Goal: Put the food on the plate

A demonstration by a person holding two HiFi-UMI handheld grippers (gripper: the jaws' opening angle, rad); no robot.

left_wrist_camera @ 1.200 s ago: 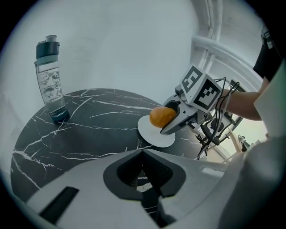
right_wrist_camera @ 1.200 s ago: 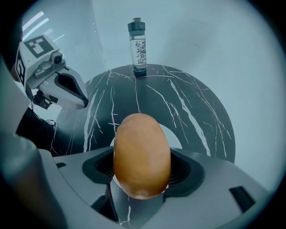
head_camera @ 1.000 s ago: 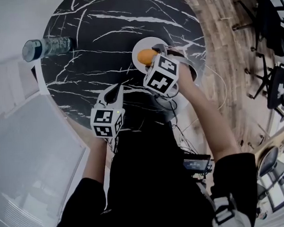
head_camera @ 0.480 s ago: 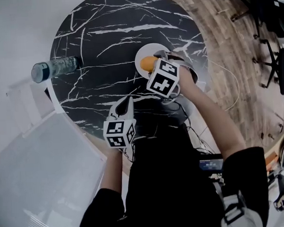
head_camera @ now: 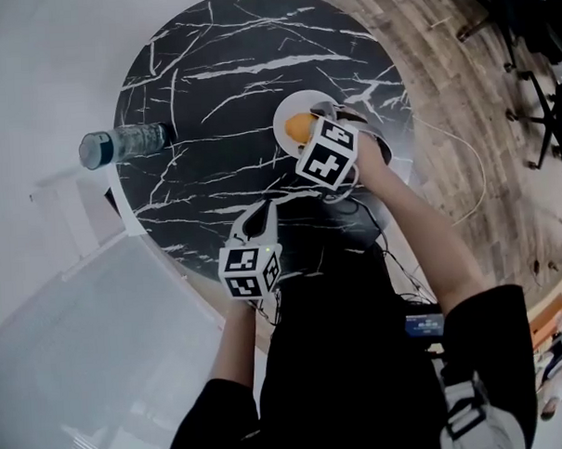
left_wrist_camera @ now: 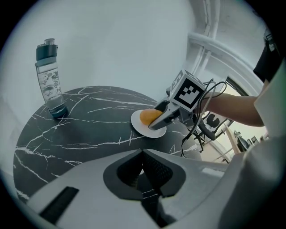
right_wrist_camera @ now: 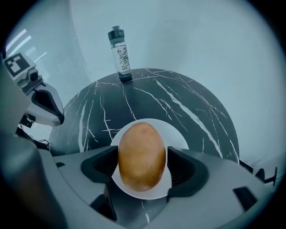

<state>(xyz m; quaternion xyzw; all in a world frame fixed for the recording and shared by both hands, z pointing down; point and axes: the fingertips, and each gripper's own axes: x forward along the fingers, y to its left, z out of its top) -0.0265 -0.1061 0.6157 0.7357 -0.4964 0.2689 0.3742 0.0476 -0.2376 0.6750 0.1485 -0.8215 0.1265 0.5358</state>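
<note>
An orange-brown oval piece of food (right_wrist_camera: 141, 156) lies on the small white plate (right_wrist_camera: 181, 134) on the black marble table (head_camera: 210, 82). My right gripper (right_wrist_camera: 143, 162) straddles it. Its jaws are opening: the right pad stands just clear of the food and the left pad sits at its edge. From above, the food (head_camera: 300, 127) shows on the plate (head_camera: 284, 115) just ahead of the right gripper (head_camera: 310, 126). My left gripper (head_camera: 262, 210) hovers at the table's near edge, shut and empty, its jaws (left_wrist_camera: 143, 154) pointing toward the plate (left_wrist_camera: 136, 126).
A clear water bottle (head_camera: 119, 142) with a dark cap stands at the table's left edge, far from the plate. Wooden floor, cables and chairs lie to the right of the table. A pale panel stands left of me.
The right gripper stays over the plate with the food between its jaws. The left gripper holds near the table's front edge. The head view has shifted a little.
</note>
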